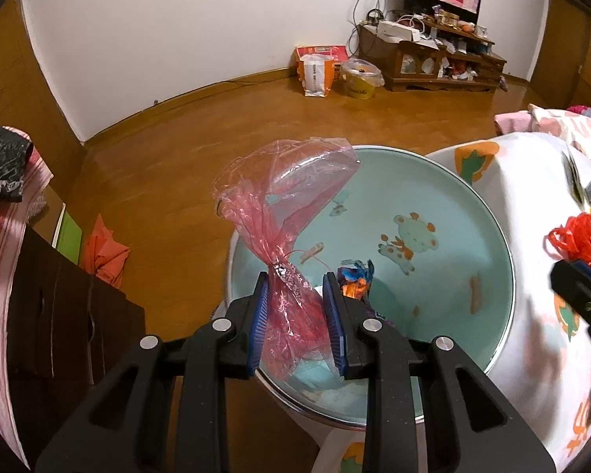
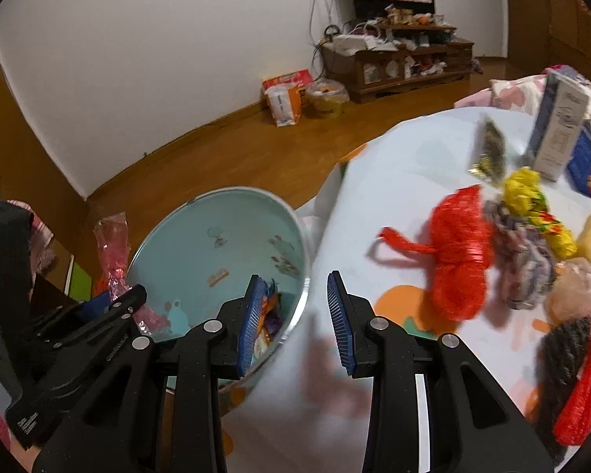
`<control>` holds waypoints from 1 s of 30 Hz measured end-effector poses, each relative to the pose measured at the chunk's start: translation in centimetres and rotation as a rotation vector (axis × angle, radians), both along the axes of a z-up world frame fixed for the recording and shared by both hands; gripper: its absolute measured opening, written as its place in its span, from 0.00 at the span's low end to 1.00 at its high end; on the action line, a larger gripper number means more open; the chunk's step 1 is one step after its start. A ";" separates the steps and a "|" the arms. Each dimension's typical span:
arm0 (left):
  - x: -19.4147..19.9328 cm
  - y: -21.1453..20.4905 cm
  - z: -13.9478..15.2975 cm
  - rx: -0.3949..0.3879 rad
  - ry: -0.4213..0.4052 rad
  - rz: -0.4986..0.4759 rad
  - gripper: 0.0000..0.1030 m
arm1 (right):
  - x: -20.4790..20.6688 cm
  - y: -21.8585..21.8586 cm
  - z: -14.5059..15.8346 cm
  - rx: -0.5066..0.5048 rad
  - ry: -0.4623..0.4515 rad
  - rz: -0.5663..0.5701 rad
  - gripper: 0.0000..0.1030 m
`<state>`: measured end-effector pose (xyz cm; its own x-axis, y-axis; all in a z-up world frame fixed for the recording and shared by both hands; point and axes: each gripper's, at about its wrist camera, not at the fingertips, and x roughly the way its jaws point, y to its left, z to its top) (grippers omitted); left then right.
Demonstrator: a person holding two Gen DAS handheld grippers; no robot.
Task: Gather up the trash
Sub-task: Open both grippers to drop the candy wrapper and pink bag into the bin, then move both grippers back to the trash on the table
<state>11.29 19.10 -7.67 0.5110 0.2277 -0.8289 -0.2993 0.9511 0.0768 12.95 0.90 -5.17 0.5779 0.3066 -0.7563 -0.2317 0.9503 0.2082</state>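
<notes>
My left gripper [image 1: 295, 287] is shut on a crumpled pink see-through plastic bag [image 1: 291, 197], which stands up between the blue pads over the near rim of a round teal basin [image 1: 445, 276]. Crumpled orange and blue wrappers [image 1: 354, 280] lie inside the basin, beside the right pad. My right gripper [image 2: 295, 280] is open with nothing between its fingers, above the edge of the white-clothed table [image 2: 394, 181], next to the basin [image 2: 201, 236]. On the table to its right lie a red plastic bag [image 2: 457, 252] and a yellow wrapper [image 2: 532, 205]. The left gripper [image 2: 98, 315] shows at the left of the right wrist view.
More trash lies at the table's right: a greyish wad [image 2: 524, 268], a dark mesh piece [image 2: 563, 351], a red strip [image 2: 587, 386], a foil packet [image 2: 490, 149]. Two cartons [image 2: 559, 134] stand at the back. Dark furniture [image 1: 59, 315] stands left of the basin. A wooden floor lies beyond.
</notes>
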 end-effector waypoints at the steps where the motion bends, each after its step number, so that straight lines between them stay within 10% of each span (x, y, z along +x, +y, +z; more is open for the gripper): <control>1: -0.1 -0.1 -0.1 0.003 0.002 -0.005 0.27 | -0.4 -0.4 0.2 -0.002 -0.010 -0.008 0.34; 13: -1.8 -2.5 2.5 0.068 -0.058 -0.028 0.57 | -4.2 -5.1 3.1 0.002 -0.120 -0.102 0.68; 30: -5.1 -8.8 6.3 0.072 -0.138 -0.138 0.69 | -8.6 -12.9 4.0 -0.012 -0.144 -0.252 0.72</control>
